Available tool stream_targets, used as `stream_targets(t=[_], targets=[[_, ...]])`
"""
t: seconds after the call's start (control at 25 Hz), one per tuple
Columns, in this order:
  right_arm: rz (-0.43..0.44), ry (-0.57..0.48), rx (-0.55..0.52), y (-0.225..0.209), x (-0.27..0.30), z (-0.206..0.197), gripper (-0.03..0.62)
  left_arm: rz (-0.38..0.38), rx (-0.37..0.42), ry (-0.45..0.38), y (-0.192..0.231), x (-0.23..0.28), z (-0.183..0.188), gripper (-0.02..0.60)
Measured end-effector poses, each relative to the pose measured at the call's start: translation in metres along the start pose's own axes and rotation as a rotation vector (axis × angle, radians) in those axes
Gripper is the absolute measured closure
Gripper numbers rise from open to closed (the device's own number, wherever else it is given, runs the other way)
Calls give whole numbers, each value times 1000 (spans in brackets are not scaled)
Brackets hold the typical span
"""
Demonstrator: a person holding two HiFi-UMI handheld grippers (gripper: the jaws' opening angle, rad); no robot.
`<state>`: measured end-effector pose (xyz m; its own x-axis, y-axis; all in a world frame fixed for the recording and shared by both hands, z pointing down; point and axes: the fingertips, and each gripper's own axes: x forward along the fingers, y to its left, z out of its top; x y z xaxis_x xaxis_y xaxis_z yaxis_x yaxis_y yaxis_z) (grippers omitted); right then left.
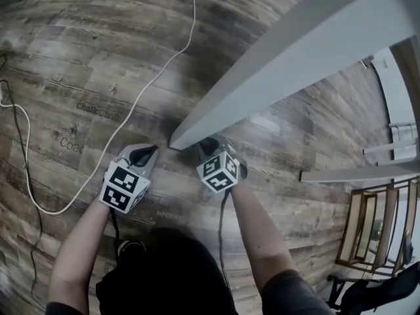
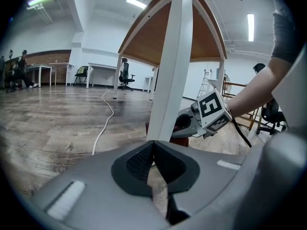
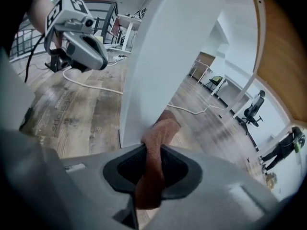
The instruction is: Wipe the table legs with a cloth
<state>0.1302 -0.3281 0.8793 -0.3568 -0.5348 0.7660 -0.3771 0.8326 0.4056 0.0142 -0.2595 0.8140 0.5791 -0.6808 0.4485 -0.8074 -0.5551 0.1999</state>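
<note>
While my right gripper (image 3: 152, 169) pinches cloth (image 3: 159, 131) touching table leg (image 3: 163, 56) foot, leg's length rises ahead; left gripper (image 2: 154, 163) closed, empty.

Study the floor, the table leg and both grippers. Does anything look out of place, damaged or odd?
Nothing looks damaged or spilled. The one oddity: a white cable snakes loose across the floor near the table leg, a possible trip risk. The cloth sits clamped in the right gripper at the leg's foot.

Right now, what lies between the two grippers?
The white table leg's foot stands between the left gripper and right gripper, seen in the head view and left gripper view.
</note>
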Motion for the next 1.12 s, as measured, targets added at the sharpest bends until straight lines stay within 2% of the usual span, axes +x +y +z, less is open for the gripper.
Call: stream_targets(t=[0.24,0.4,0.52,0.76,0.96,1.12], targets=[[5,74,-101,-3,28,-10,525,35,-2,23,13,1,-9,561],[-21,100,-112,-11,34,-14,525,31,0,7,13,-6,-7,561],[-81,77,-36,-22,26,-11,526,35,-18,-5,13,-16,-2,561],[-206,-68,259,-39,-38,-8,526,27,-24,-78,8,-47,35,561],[-302,-171,350,-38,-109,12,525,46,6,-170,12,-76,83,561],[-359,-259,381,-29,-157,29,525,19,43,-228,4,-89,117,561]])
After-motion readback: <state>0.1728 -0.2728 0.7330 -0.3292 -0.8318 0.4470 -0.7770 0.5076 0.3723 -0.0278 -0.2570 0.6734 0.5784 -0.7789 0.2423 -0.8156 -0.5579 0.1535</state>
